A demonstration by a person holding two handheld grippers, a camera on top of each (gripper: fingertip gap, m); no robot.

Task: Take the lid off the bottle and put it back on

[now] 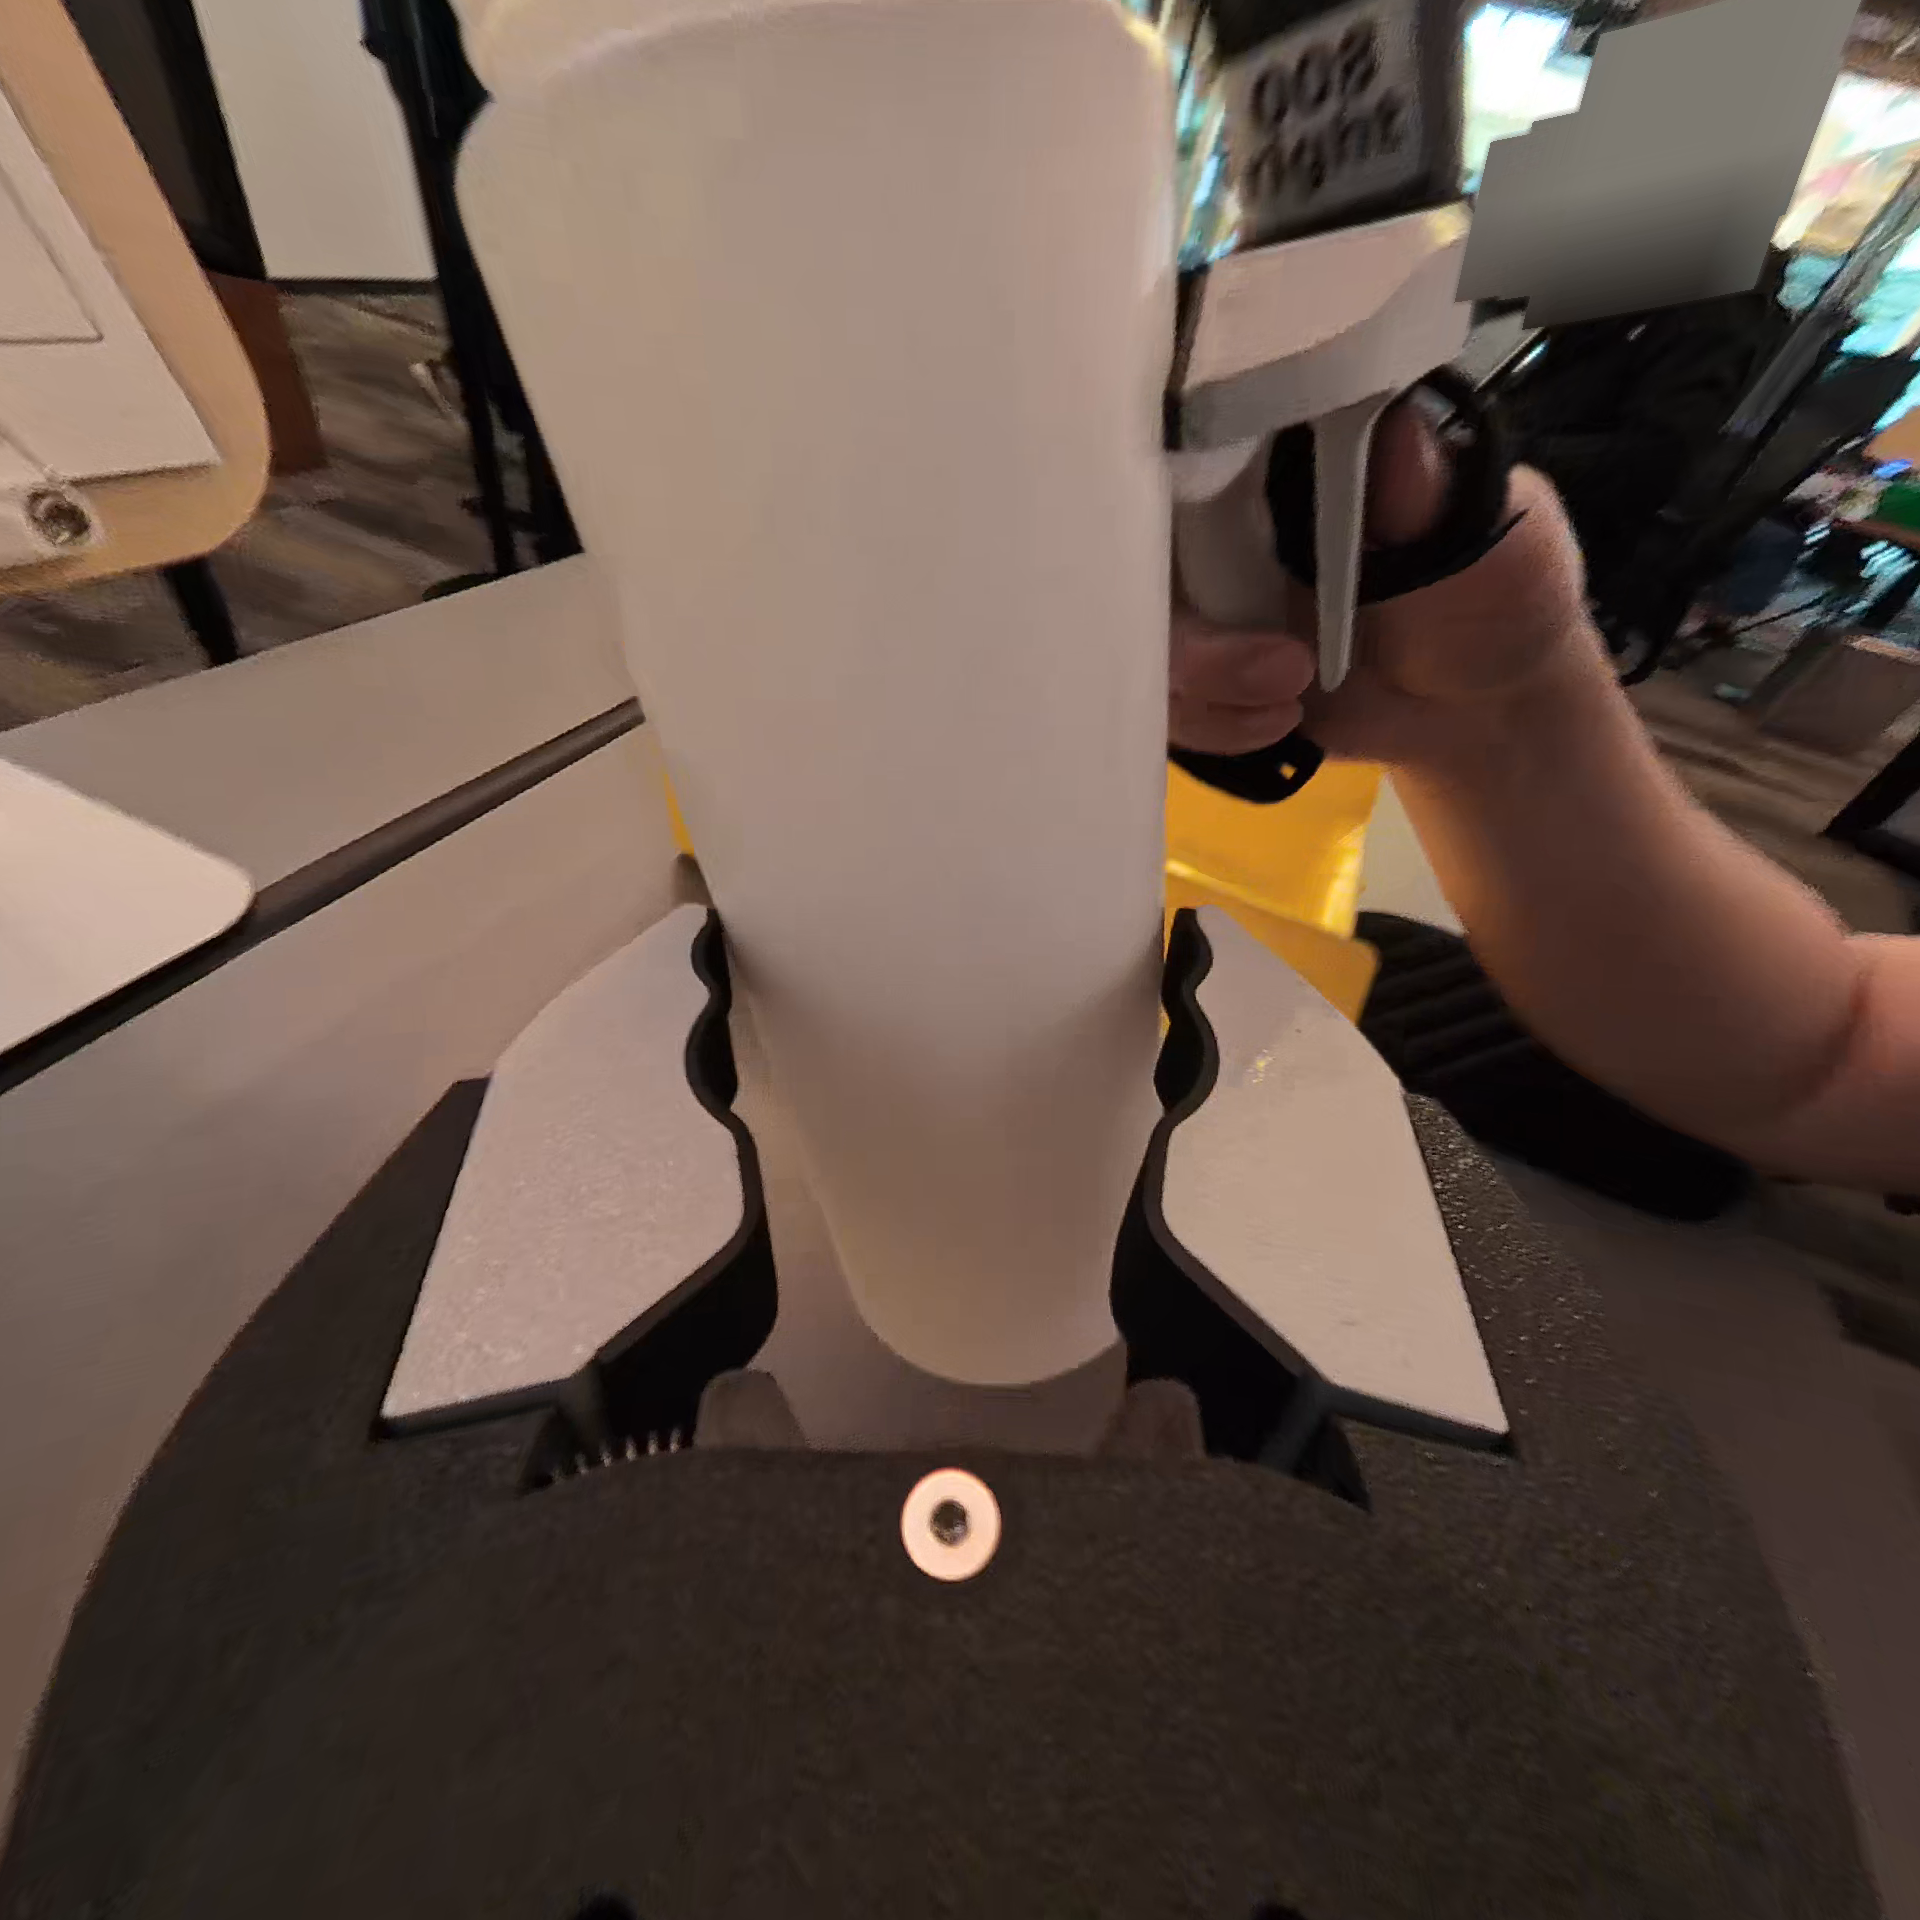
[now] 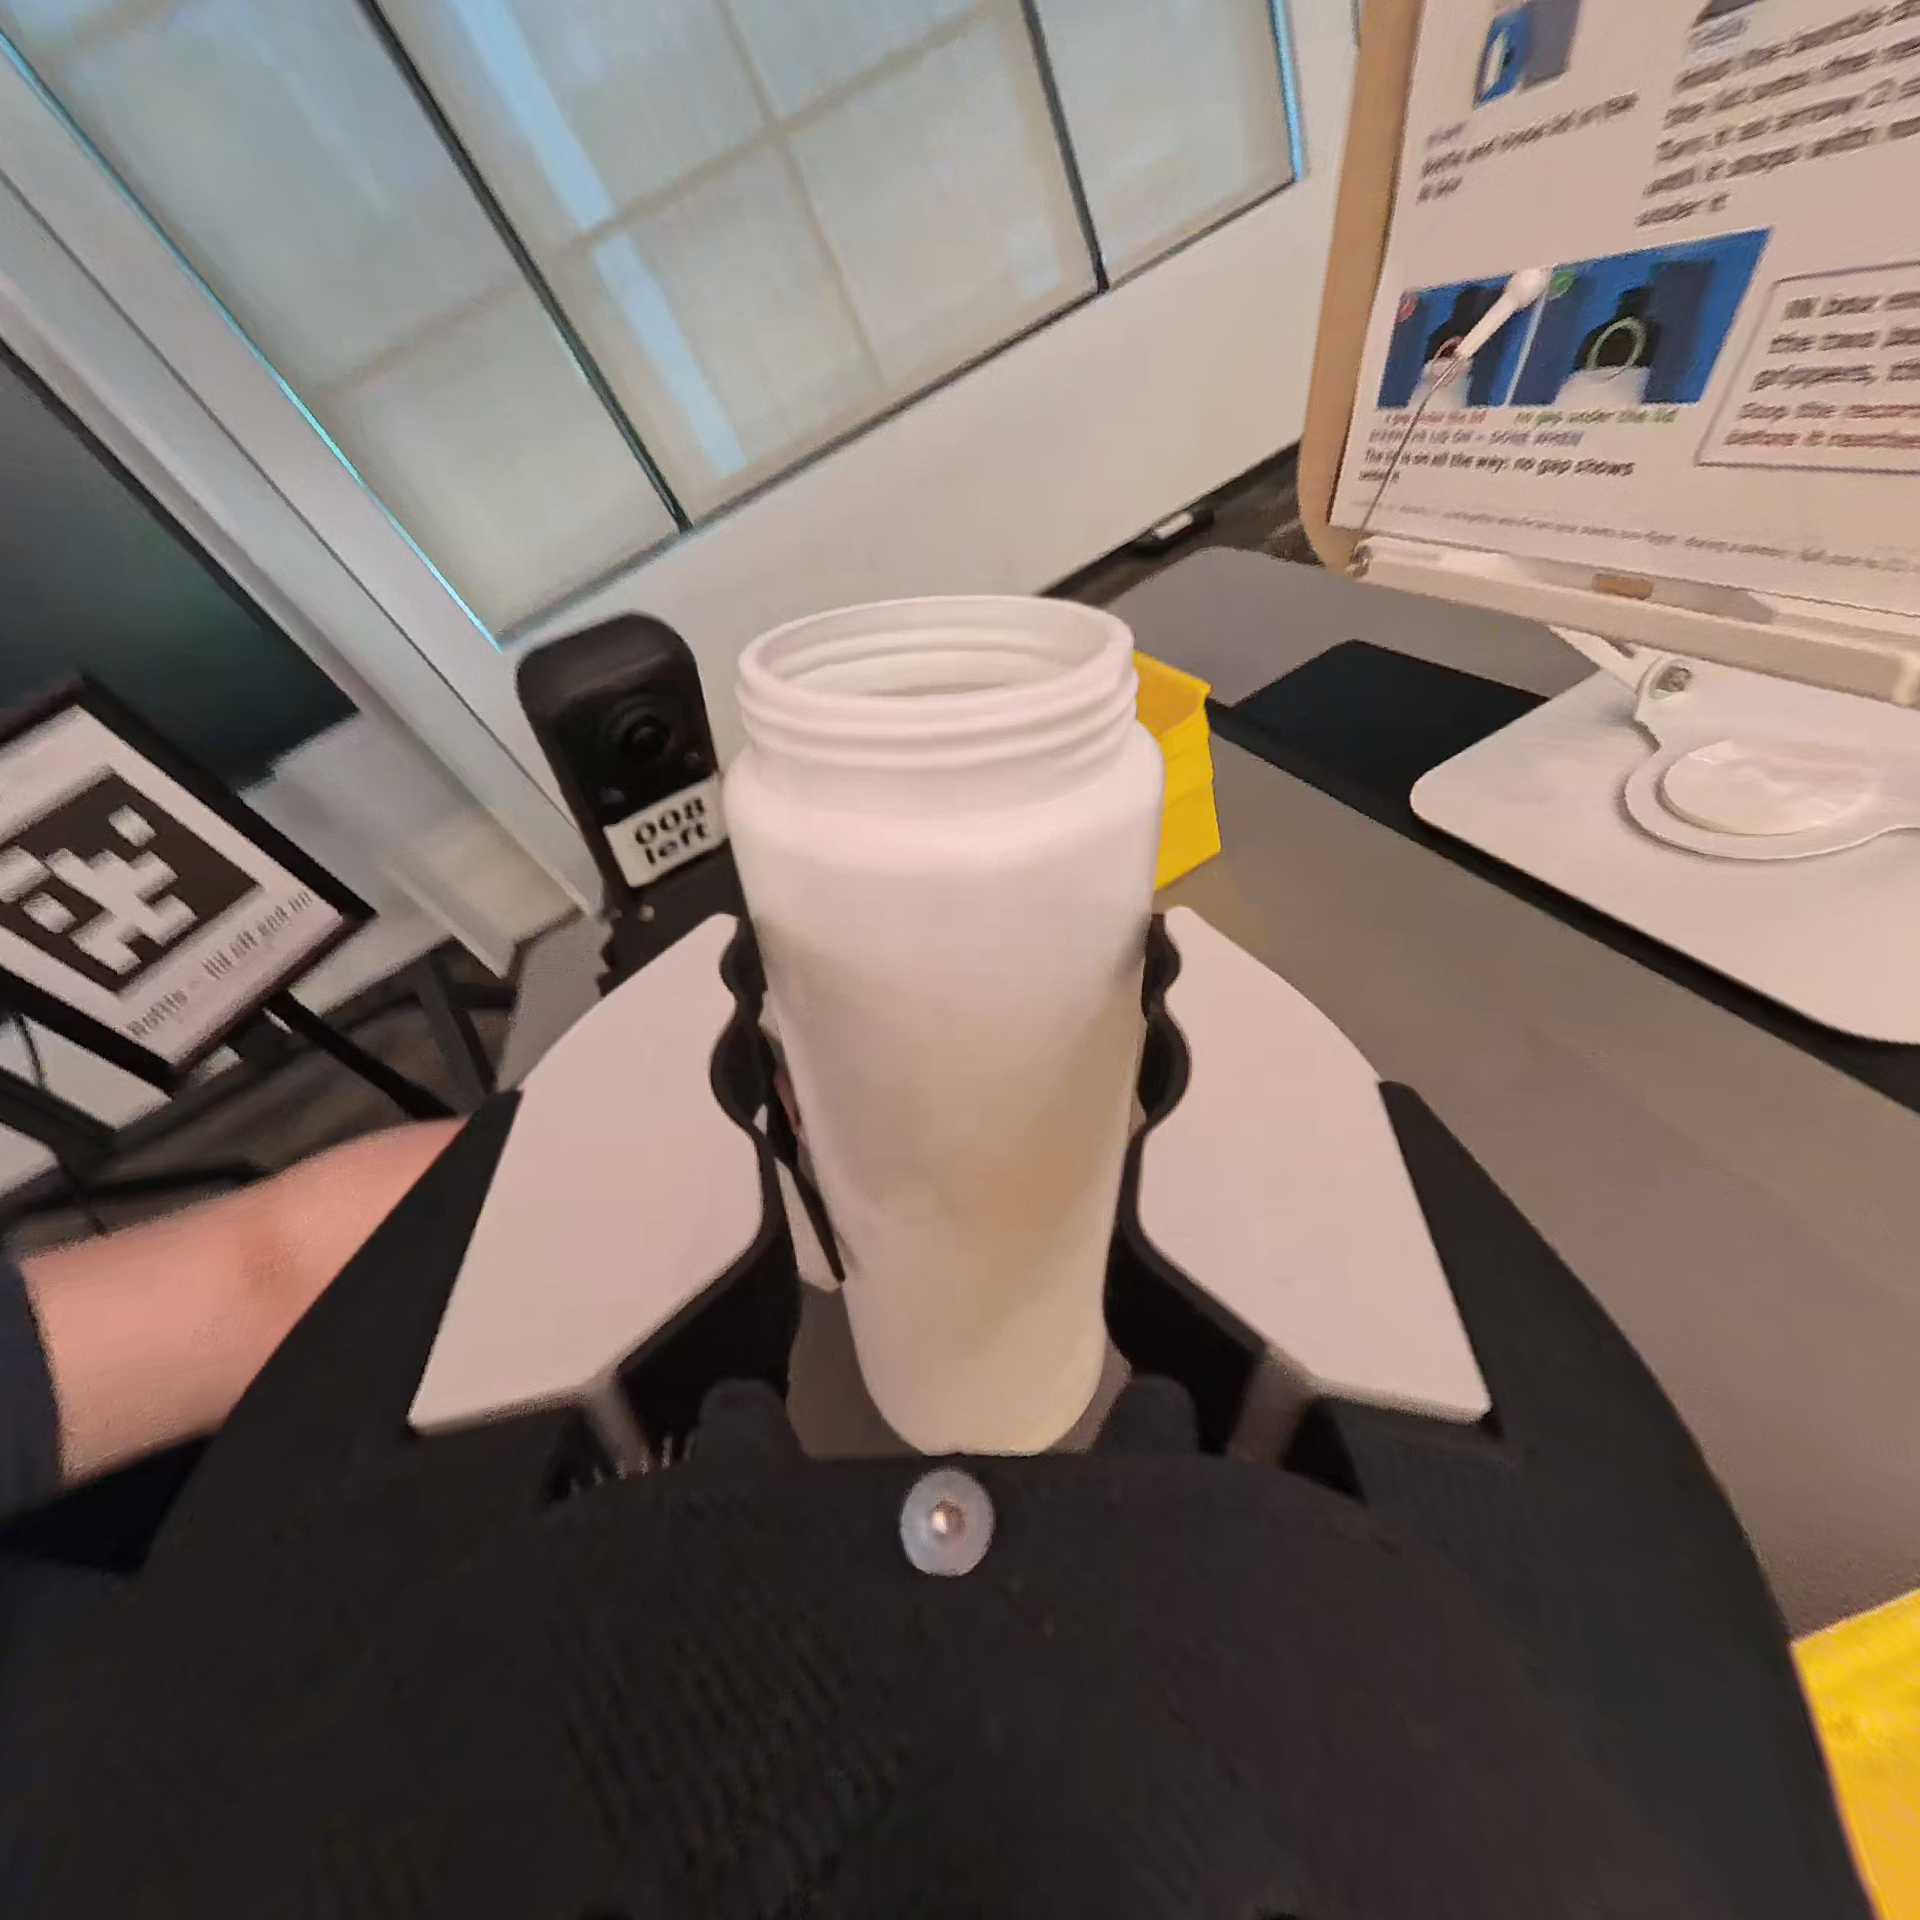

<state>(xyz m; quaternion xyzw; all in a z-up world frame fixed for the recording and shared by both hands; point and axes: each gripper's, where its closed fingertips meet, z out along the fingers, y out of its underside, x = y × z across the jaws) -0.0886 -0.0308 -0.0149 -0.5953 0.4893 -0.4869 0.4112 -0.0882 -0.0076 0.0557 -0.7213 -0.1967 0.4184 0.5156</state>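
A white bottle point(image 1: 883, 520) stands upright between the fingers of both grippers. In the right wrist view its threaded mouth point(image 2: 935, 649) is open with no lid on it. My left gripper point(image 1: 945, 935) has both jaws against the bottle's lower body. My right gripper point(image 2: 945, 935) clasps the same bottle point(image 2: 945, 883) from the opposite side. The left gripper's camera point(image 2: 634, 727) shows just behind the bottle. The right gripper's handle point(image 1: 1309, 447) and the hand on it show at upper right in the left wrist view. I cannot pick out the lid for certain.
A yellow box point(image 2: 1174, 769) sits behind the bottle beside a black mat point(image 2: 1351, 707) on the grey table point(image 2: 1507, 1039). A stand with an instruction sheet point(image 2: 1662, 312) is at the right, with a round white disc point(image 2: 1745, 790) on its base. A marker sign point(image 2: 114, 894) stands left.
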